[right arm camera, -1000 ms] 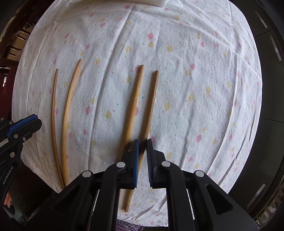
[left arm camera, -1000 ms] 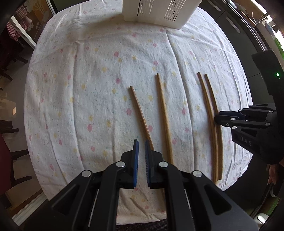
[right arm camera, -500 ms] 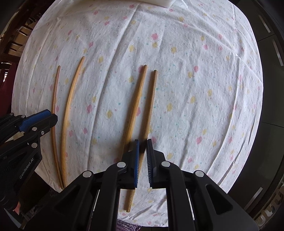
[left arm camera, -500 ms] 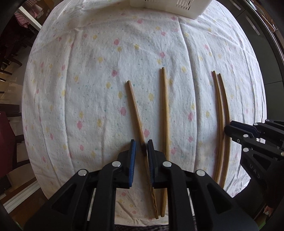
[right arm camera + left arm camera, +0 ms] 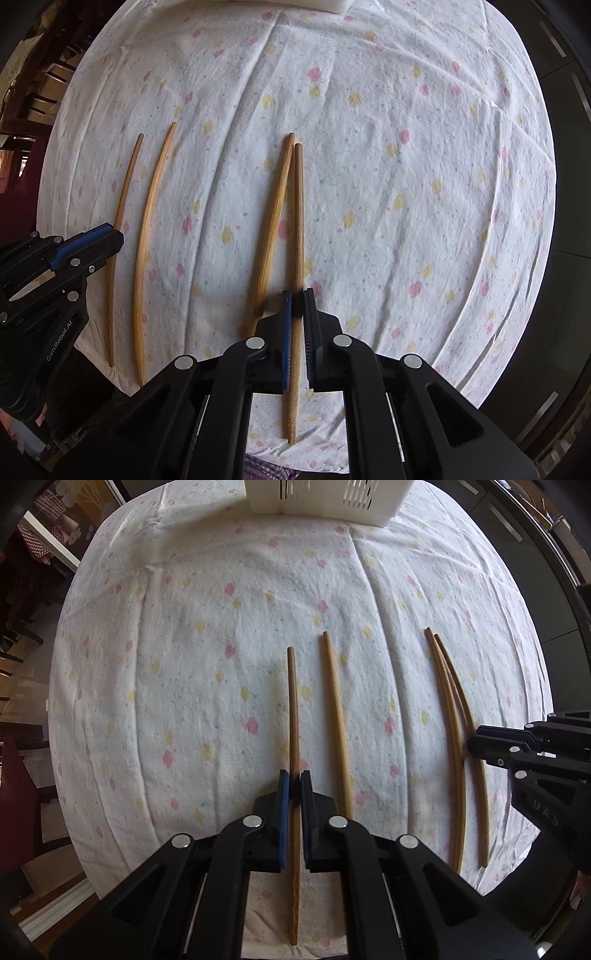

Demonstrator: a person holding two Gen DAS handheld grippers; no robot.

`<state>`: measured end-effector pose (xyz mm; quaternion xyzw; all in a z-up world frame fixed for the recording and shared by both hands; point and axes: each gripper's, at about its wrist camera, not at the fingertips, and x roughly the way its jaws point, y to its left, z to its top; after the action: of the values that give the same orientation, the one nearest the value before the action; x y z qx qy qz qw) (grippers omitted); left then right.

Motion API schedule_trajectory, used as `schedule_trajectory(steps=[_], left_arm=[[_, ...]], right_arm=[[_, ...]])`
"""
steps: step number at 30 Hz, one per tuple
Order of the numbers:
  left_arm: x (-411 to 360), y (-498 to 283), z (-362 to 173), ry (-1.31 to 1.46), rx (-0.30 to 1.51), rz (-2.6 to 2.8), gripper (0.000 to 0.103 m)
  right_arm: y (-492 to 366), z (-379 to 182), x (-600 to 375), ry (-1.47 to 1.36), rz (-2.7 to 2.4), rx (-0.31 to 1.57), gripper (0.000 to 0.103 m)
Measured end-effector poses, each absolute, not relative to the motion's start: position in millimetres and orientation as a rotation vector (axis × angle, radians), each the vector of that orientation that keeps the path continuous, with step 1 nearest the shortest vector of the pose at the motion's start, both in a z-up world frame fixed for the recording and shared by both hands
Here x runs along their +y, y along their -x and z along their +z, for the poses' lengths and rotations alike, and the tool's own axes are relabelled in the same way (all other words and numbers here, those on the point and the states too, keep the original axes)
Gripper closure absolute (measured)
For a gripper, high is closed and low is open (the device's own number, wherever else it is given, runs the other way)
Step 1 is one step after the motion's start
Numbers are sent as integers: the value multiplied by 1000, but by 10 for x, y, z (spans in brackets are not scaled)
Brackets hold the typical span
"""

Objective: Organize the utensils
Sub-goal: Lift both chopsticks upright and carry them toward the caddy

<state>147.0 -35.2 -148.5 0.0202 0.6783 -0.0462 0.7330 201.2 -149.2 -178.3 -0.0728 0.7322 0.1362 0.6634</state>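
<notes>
Four wooden chopsticks lie lengthwise on the desk near its front edge, in two pairs. The leftmost chopstick (image 5: 293, 716) sits between the pads of the left gripper (image 5: 294, 786), whose jaws are closed narrowly on it, with its butt end reaching close to the front edge of the floral cloth (image 5: 207, 635). Its neighbour, the second chopstick (image 5: 338, 716), lies just beside it on the right, apart and almost parallel. Well to the right, the rightmost chopstick (image 5: 298, 221) is pinched between the narrow jaws of the right gripper (image 5: 297, 306), its tip almost touching that of the third chopstick (image 5: 273, 218), which slants away to the left. A white slotted basket (image 5: 325, 498) stands at the far edge of the desk, and a broad stretch of bare cloth separates it from the chopstick tips. To the left of the leftmost chopstick and to the right of the rightmost the cloth is also open, out to the desk's side edges, beyond which are dark furniture and floor.
</notes>
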Motion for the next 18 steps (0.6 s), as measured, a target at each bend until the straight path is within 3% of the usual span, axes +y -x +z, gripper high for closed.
schedule_trajectory(steps=[18], left_arm=[[-128, -1496, -470, 40, 1102, -262, 97]], right_arm=[[-1730, -940, -2207, -66, 468, 1311, 96]])
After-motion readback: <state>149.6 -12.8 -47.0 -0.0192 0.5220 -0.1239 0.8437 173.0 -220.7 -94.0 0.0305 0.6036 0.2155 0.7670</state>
